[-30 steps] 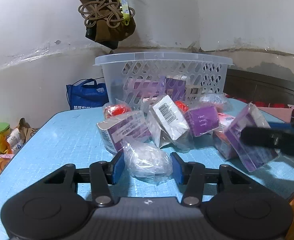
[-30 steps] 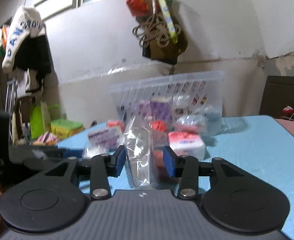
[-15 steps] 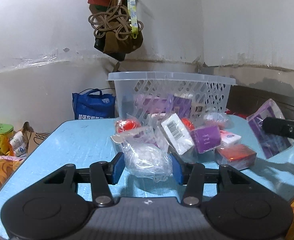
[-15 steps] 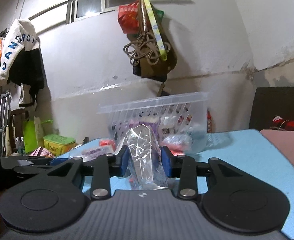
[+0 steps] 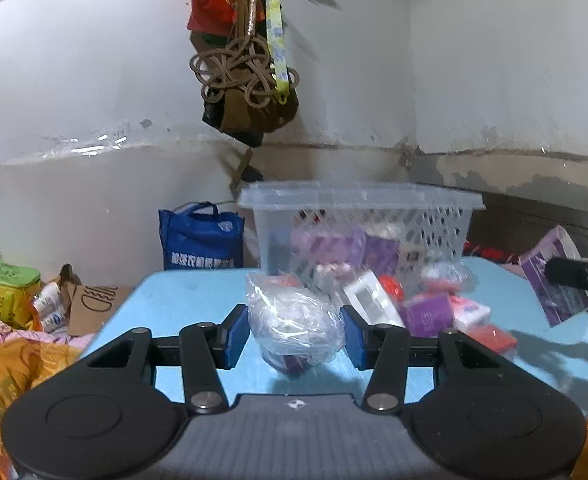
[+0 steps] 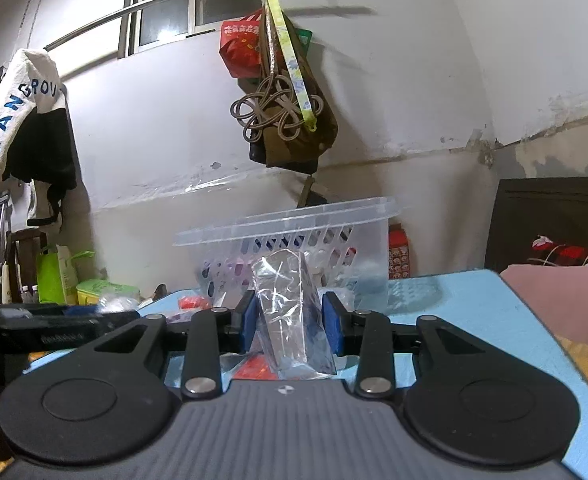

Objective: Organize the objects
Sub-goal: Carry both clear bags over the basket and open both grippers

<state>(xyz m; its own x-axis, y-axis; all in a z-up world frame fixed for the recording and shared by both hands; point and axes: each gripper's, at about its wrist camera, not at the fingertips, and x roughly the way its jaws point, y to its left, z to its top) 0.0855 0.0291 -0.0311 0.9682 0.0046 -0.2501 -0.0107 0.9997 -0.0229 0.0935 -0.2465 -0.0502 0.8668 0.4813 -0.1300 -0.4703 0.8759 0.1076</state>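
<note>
My left gripper (image 5: 294, 332) is shut on a round item wrapped in clear plastic (image 5: 295, 328), lifted off the blue table (image 5: 182, 300). My right gripper (image 6: 290, 322) is shut on a purple box in a clear plastic bag (image 6: 290, 312); that box (image 5: 553, 280) also shows at the right edge of the left wrist view. A clear plastic basket (image 5: 357, 224) with several purple and pink packs inside stands at the table's far side, ahead of both grippers. Several wrapped packs (image 5: 425, 308) lie on the table in front of it.
A blue shopping bag (image 5: 200, 240) stands behind the table's left corner. A bundle of bags and cord (image 5: 246, 76) hangs on the wall above the basket. A green tin (image 5: 2, 292) and orange cloth (image 5: 14, 364) lie left. A dark headboard (image 6: 553, 220) stands right.
Both grippers rose with their packs, so the basket and table sit lower in view. The right gripper's jaws closed a little tighter on the bagged box.
</note>
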